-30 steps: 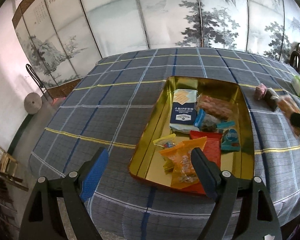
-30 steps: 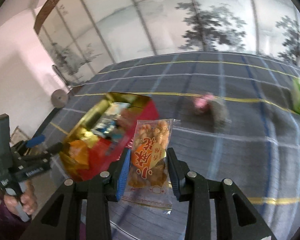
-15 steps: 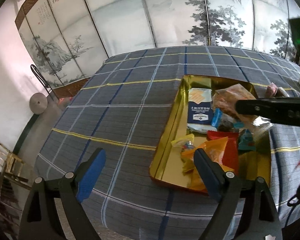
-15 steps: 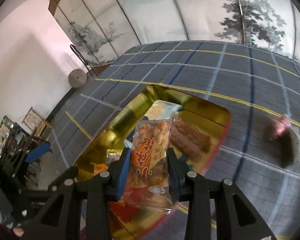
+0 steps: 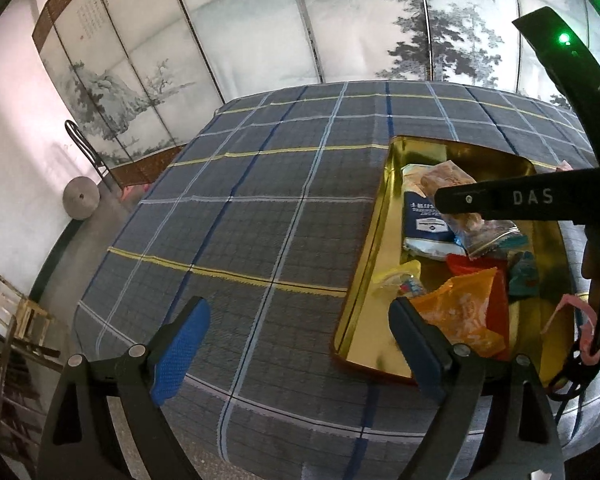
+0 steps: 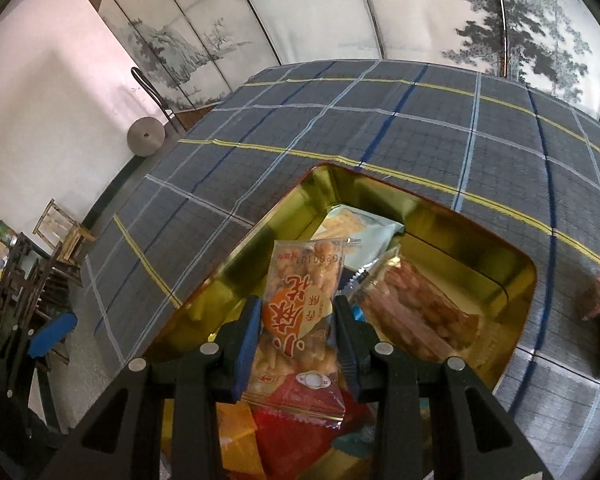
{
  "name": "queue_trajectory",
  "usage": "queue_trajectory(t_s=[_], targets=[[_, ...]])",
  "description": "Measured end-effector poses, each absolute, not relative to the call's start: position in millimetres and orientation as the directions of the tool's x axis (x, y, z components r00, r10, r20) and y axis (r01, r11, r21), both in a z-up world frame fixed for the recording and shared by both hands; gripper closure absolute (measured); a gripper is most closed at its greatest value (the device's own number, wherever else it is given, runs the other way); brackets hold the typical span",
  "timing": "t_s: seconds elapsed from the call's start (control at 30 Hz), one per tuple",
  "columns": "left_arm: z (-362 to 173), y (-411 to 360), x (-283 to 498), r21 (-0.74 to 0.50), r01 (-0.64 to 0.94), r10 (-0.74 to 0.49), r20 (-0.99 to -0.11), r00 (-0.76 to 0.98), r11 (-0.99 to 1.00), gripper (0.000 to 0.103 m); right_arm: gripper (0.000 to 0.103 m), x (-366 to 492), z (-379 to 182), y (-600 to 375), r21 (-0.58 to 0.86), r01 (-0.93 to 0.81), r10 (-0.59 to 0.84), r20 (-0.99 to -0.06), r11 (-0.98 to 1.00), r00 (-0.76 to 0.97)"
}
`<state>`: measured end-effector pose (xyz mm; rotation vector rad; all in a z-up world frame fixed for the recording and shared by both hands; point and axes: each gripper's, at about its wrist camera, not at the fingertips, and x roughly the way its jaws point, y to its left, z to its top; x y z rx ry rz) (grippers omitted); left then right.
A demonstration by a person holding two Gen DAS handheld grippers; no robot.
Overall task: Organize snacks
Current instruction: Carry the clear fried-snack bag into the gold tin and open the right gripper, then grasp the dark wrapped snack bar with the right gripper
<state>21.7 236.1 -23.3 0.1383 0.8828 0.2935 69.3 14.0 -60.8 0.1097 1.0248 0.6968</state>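
Snack pack over the tin

The right hand-held gripper pinches a clear snack pack above the gold tin on the plaid surface; the left hand-held gripper, just widened, stands spread and empty beside it.

A clear peanut snack packet with an orange label stands upright, clamped in the right gripper, above the gold tin of mixed snack packets.

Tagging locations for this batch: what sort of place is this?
Probably a room in a home: a table under a plaid cloth, a painted folding screen behind it, wooden chairs by the wall.
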Motion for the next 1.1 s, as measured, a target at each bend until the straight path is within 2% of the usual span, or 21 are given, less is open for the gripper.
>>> queue_trajectory(t_s=[0.47,0.73,0.93,1.1], targets=[[-32,251,27,0.217,-0.212,0.301,-0.761,0.574,0.953,0.013,0.066,78,-72,32,0.388,-0.472,0.559,-0.771,0.792,0.305],[-37,255,29,0.209,-0.22,0.299,-0.775,0.557,0.953,0.013,0.065,79,-68,26,0.432,-0.459,0.598,-0.734,0.776,0.321],[-32,255,27,0.217,-0.222,0.308,-0.76,0.572,0.95,0.013,0.065,56,-50,-17,0.427,-0.447,0.609,-0.663,0.786,0.436],[-24,251,26,0.214,-0.222,0.305,-0.754,0.582,0.951,0.013,0.065,24,-47,-103,0.342,-0.338,0.481,-0.644,0.877,0.595]])
